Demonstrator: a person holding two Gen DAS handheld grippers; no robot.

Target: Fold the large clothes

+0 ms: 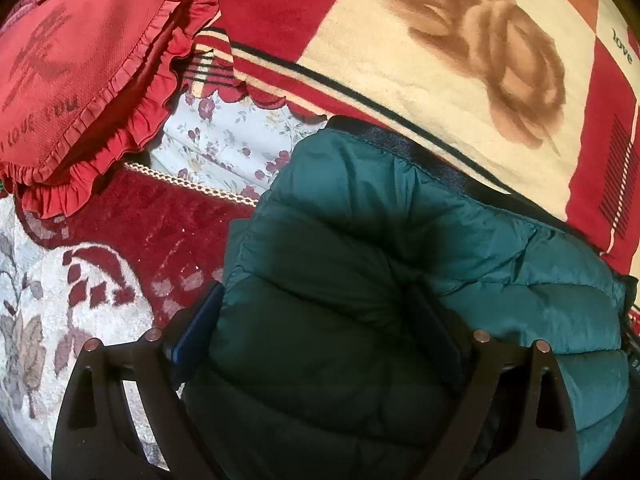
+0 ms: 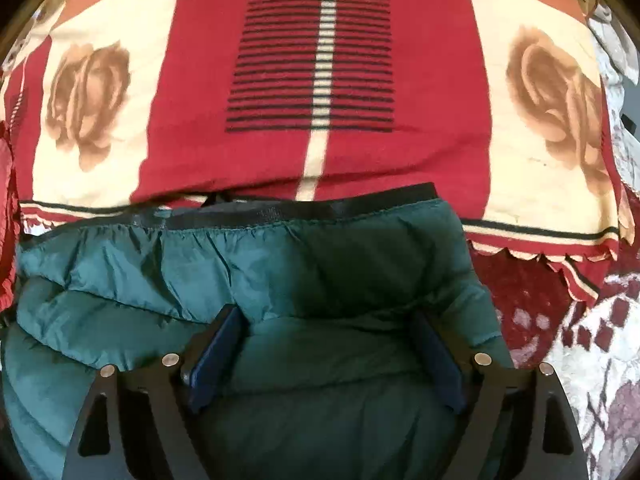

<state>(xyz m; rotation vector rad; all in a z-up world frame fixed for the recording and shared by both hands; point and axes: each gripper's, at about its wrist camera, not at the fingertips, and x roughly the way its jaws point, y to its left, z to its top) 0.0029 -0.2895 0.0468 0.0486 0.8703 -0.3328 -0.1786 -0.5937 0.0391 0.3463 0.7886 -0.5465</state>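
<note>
Surface: a bed-like spread with a red and white floral cover [image 1: 80,280], over which lies a red and cream blanket [image 2: 360,152] printed with brown roses and black stripes; its scalloped edge crosses the far side in both views.

Item: teal puffer jacket [image 1: 400,240], quilted, lying on the cover with its black-trimmed edge just against the blanket's border.

Left gripper [image 1: 316,320]: fingers spread wide and released, straddling a puffed fold at the jacket's left edge; whether the pads press the fabric cannot be told.

Right gripper [image 2: 332,328]: fingers likewise spread apart over the jacket's right portion, fabric bulging between them, not pinched.

Also present: red heart-shaped pillow [image 1: 80,60] with ruffled rim, well left of the jacket; a pale flowered sheet [image 1: 232,136] showing between pillow and blanket.

Open room: bare cover left of the jacket in the left view, and right of it in the right view.
</note>
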